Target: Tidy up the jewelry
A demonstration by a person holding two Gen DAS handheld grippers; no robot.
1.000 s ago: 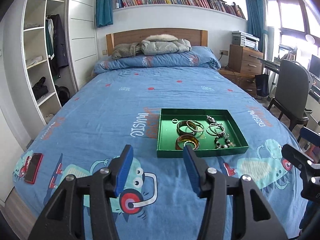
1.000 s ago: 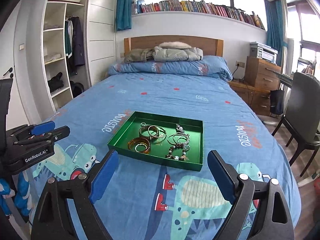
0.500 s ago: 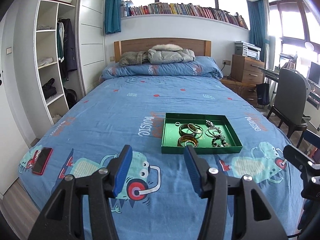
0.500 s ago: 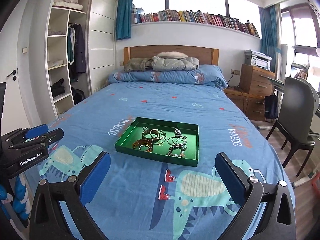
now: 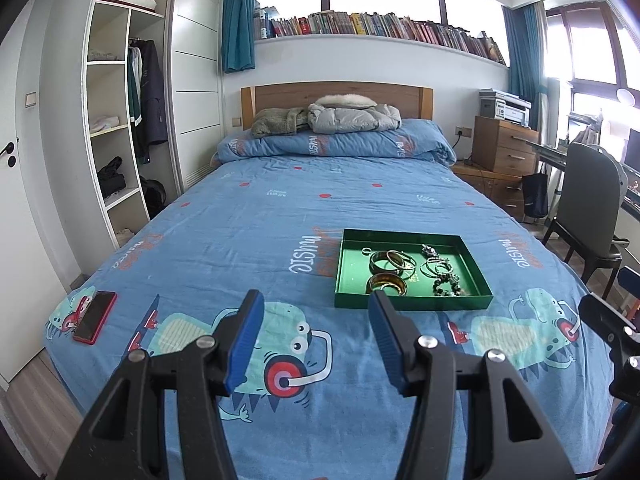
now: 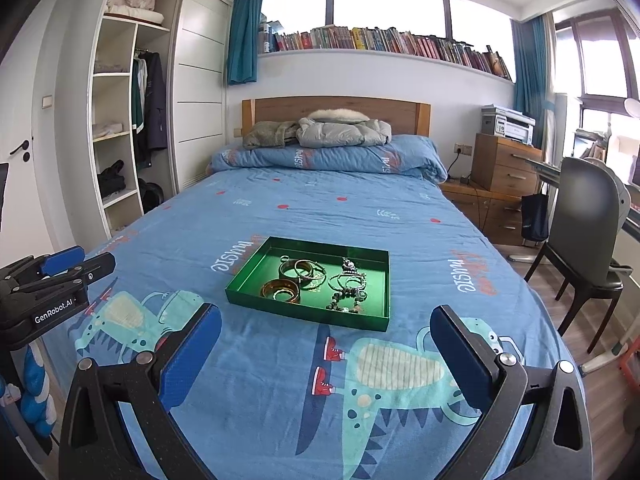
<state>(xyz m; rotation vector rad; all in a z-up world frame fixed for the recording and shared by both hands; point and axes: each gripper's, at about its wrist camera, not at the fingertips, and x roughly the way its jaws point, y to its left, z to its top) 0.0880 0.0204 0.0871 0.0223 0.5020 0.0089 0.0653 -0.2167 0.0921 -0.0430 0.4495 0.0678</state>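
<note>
A shallow green tray (image 5: 352, 280) (image 6: 256, 272) lies on the blue bed cover near the foot of the bed. It holds an amber bangle (image 5: 386, 283) (image 6: 281, 290), dark and metal bangles (image 5: 387, 261) (image 6: 300, 270), a small ring (image 5: 367, 250) and beaded bracelets and chains (image 5: 440, 274) (image 6: 347, 286). My left gripper (image 5: 316, 304) is open and empty, held above the cover short of the tray. My right gripper (image 6: 326, 318) is wide open and empty, also short of the tray.
A red phone (image 5: 95, 317) lies at the bed's left front corner. Folded jackets (image 5: 352, 114) sit on the duvet at the headboard. A wardrobe (image 5: 120, 128) stands left; a nightstand (image 5: 504, 148) and chair (image 5: 592, 208) stand right.
Both grippers have pulled back and risen from the bed; the tray looks smaller and farther. The right gripper's jaws have spread wider. The jewelry has not moved.
</note>
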